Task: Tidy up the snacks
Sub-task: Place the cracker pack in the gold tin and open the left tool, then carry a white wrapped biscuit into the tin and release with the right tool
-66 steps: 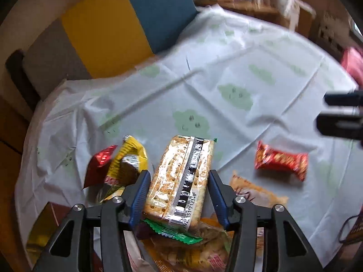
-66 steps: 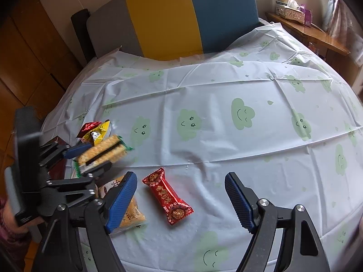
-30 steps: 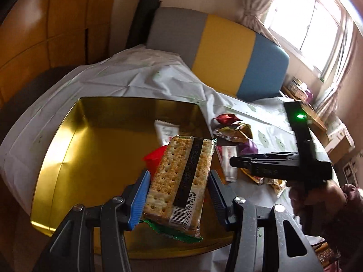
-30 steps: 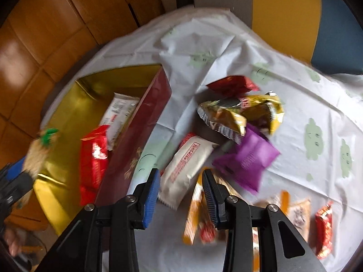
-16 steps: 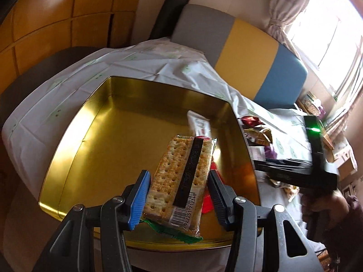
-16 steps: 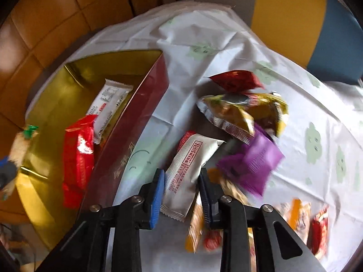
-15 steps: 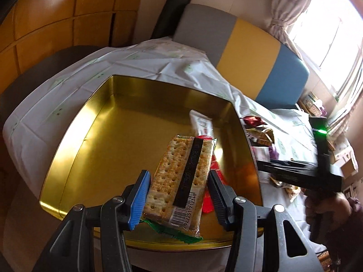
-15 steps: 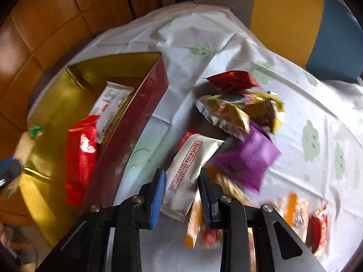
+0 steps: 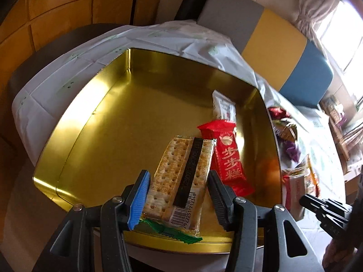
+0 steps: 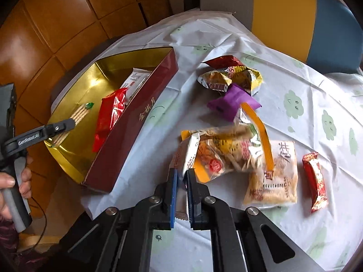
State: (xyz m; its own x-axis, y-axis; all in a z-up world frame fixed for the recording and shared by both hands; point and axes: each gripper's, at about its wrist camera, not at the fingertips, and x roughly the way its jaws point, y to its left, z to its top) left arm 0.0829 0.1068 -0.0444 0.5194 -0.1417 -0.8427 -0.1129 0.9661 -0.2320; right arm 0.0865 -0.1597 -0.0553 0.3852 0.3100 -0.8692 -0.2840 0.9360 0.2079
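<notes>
Crackers (image 9: 181,179) clamped in my left hand-held gripper (image 9: 179,195) over the tin (image 9: 90,122); right hand-held gripper (image 10: 180,183) just closed on a white packet (image 10: 187,156); most snacks remain on the worktop (image 10: 295,72).

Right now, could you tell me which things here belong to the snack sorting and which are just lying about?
Part of the job:
- gold tin
- cracker pack in the left claw
- white packet in the right claw
- red packet in the tin
- loose snacks on the tablecloth

Just lying about:
- striped chair
- curtain
</notes>
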